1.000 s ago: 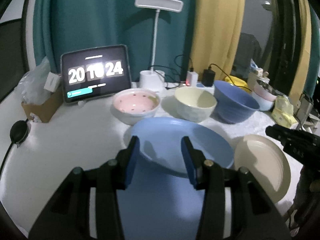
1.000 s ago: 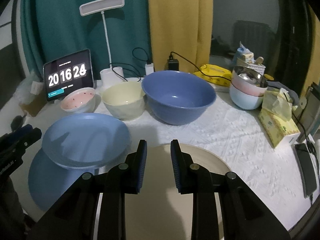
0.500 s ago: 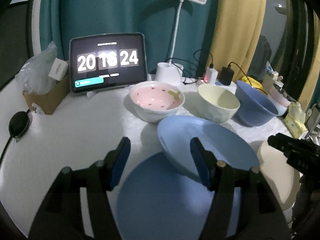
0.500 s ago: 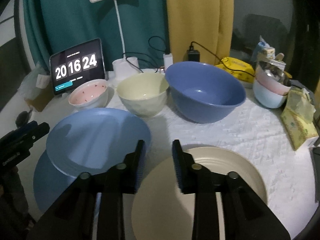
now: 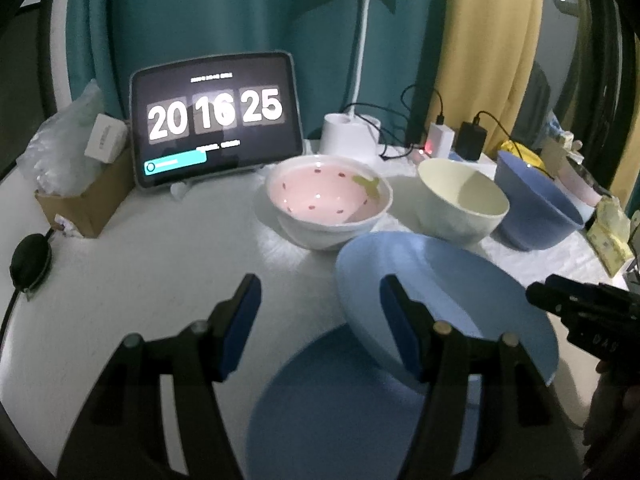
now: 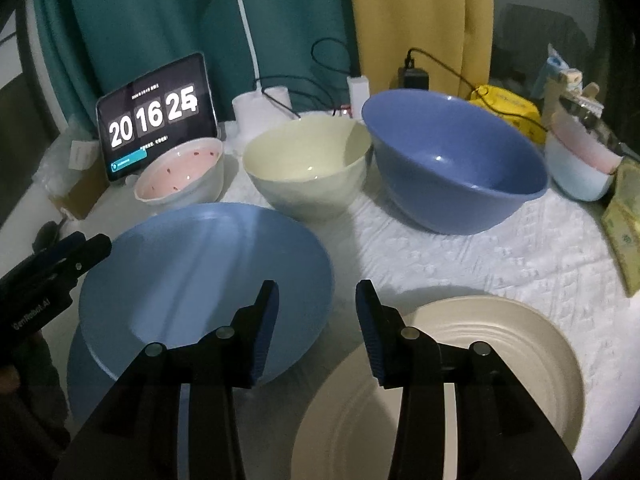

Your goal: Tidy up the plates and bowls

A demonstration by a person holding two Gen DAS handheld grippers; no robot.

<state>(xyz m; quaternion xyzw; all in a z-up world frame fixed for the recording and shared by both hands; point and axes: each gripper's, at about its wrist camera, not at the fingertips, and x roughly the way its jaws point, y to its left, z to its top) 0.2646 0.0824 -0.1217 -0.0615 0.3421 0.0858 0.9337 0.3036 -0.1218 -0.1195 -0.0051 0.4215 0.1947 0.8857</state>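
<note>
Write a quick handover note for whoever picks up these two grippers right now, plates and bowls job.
Left gripper: jaws open, nothing held; they have just been opening, above the flat blue plate.
Right gripper: jaws open, empty, just been opening; it points at the cloth between the light blue plate and the cream plate.
Light blue plate sits tilted, resting partly on the flat blue plate.
Pink bowl, cream bowl and big blue bowl stand side by side in a row behind, not nested.
Done: blue plates together, roughly.
Left: square them up, add the cream plate, nest the bowls.
</note>
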